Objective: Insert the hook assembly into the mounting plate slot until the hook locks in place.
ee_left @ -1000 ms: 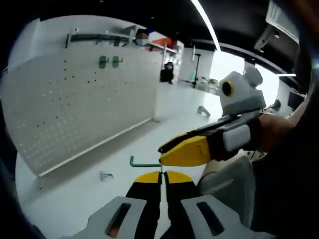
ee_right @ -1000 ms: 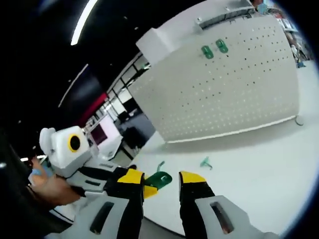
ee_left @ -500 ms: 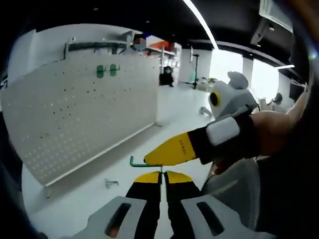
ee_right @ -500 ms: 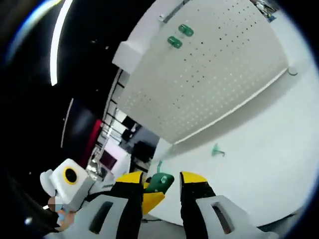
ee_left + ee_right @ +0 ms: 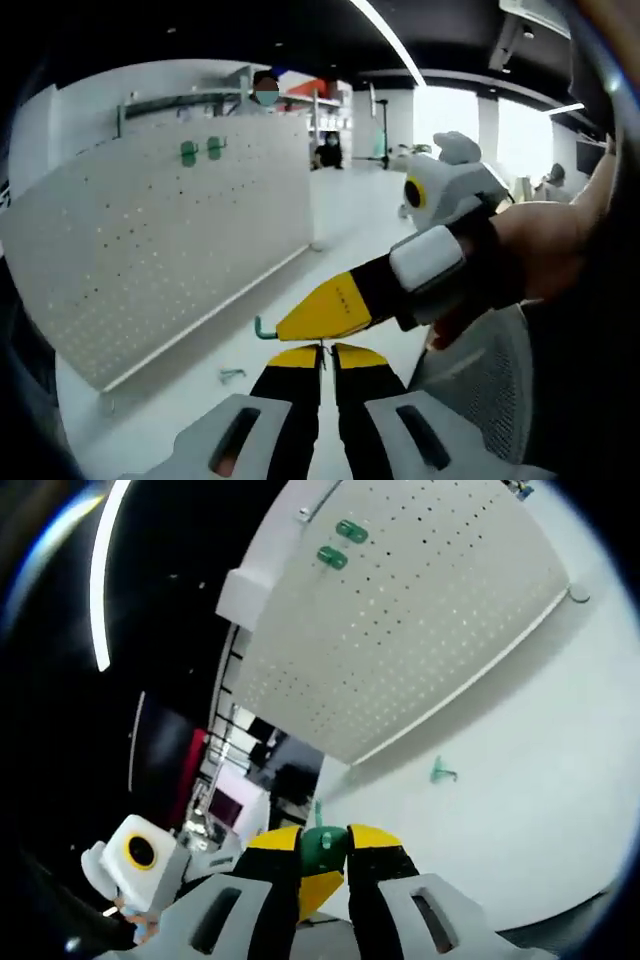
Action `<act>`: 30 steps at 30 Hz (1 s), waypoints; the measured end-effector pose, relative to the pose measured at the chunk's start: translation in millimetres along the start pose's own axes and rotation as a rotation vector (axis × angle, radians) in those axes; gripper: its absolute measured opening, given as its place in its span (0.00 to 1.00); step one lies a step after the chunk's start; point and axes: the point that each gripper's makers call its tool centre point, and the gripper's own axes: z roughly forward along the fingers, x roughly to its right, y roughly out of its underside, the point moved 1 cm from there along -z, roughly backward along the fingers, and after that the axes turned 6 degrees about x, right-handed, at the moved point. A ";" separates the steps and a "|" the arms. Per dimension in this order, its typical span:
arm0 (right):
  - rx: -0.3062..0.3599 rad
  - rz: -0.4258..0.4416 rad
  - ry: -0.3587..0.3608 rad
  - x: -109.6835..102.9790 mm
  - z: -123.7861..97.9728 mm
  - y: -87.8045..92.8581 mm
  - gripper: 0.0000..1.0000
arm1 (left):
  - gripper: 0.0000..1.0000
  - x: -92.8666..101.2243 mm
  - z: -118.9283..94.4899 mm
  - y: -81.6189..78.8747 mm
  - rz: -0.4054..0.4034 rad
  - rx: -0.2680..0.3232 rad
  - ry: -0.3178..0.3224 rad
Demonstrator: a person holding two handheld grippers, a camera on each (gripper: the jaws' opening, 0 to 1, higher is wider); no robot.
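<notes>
Hook (image 5: 264, 327) sits pinched in the closed left claw (image 5: 322, 352); the right claw (image 5: 322, 842) squeezes its green plate (image 5: 322, 846). A crooked push could jam it.

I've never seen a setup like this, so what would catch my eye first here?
Probably the two yellow-tipped grippers meeting: the right gripper has its fingers closed on a small green hook piece, just above the left gripper. Behind stands a big white pegboard with two green plates near its top.

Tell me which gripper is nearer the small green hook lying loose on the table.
Left. The left gripper points at the loose hook lying close ahead; the right gripper sits farther back from it.
</notes>
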 end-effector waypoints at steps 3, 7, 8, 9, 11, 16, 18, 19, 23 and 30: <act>-0.002 0.022 -0.001 2.4 -0.8 0.4 0.15 | 0.05 0.6 -0.1 0.9 0.012 -0.004 0.012; -0.002 0.023 0.000 2.0 -1.5 0.8 0.15 | 0.05 1.1 -0.5 0.4 0.005 -0.001 0.026; -0.004 0.021 -0.001 2.0 -1.5 0.8 0.15 | 0.06 0.4 -0.9 0.2 -0.003 0.000 0.027; -0.002 0.017 0.000 2.4 -1.7 0.2 0.15 | 0.10 -1.4 -1.2 -0.2 -0.011 0.004 0.016; 0.000 0.009 0.003 4.2 -1.6 -1.4 0.15 | 0.18 -5.7 -2.1 0.5 -0.031 0.008 0.007; 0.018 -0.009 -0.001 7.8 -3.5 -9.7 0.15 | 0.19 -9.7 -7.7 4.7 -0.155 0.020 0.021; 0.023 -0.030 -0.007 9.2 -5.4 -15.1 0.15 | 0.21 -14.4 -11.0 7.6 -0.208 0.032 0.023; 0.024 -0.040 -0.016 8.2 -6.3 -17.3 0.15 | 0.21 -17.5 -13.0 10.0 -0.232 0.029 0.020; 0.012 -0.097 -0.080 3.7 -12.0 -25.5 0.15 | 0.24 -35.5 -23.5 20.8 -0.342 0.021 0.007; -0.013 -0.148 -0.250 -18.9 -20.7 -28.3 0.15 | 0.22 -47.0 -34.8 0.1 -0.543 0.137 0.109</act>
